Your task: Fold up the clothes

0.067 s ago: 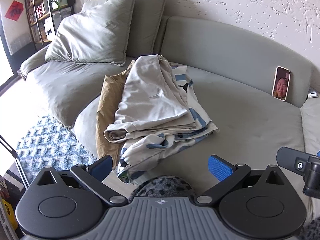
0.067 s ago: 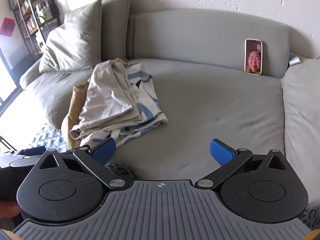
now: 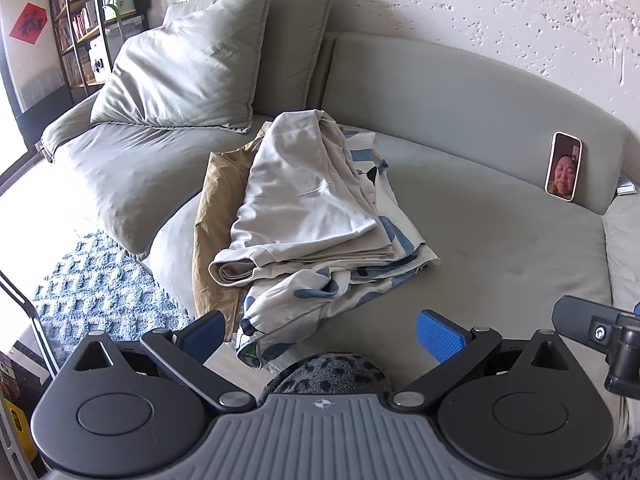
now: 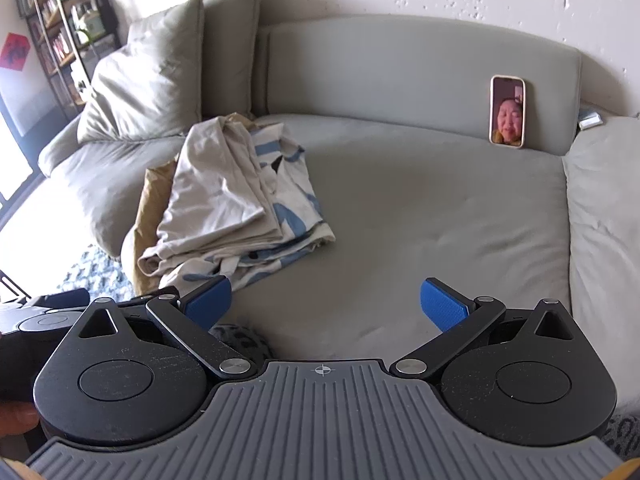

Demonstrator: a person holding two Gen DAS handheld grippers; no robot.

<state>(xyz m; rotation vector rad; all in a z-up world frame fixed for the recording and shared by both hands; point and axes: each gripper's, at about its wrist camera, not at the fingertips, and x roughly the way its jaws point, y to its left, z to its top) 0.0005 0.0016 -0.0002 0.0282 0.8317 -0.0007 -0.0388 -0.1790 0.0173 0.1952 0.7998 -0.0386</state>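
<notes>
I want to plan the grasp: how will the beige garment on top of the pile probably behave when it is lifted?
The beige garment looks thin and creased, so it will probably hang limp. It lies in loose layers, so a one-edge pinch may unfold it. It rests on the blue-patterned cloth, which might drag along.

The sofa (image 4: 420, 216) is covered in matt, slightly napped grey-green cloth, and the clothes (image 3: 312, 216) heaped on it are thin, creased woven fabric. Behind, the wall (image 3: 500, 8) is rough, pitted white plaster. The phone (image 4: 507, 111) has a glossy screen; the rug (image 3: 92, 292) looks nubbly.
</notes>
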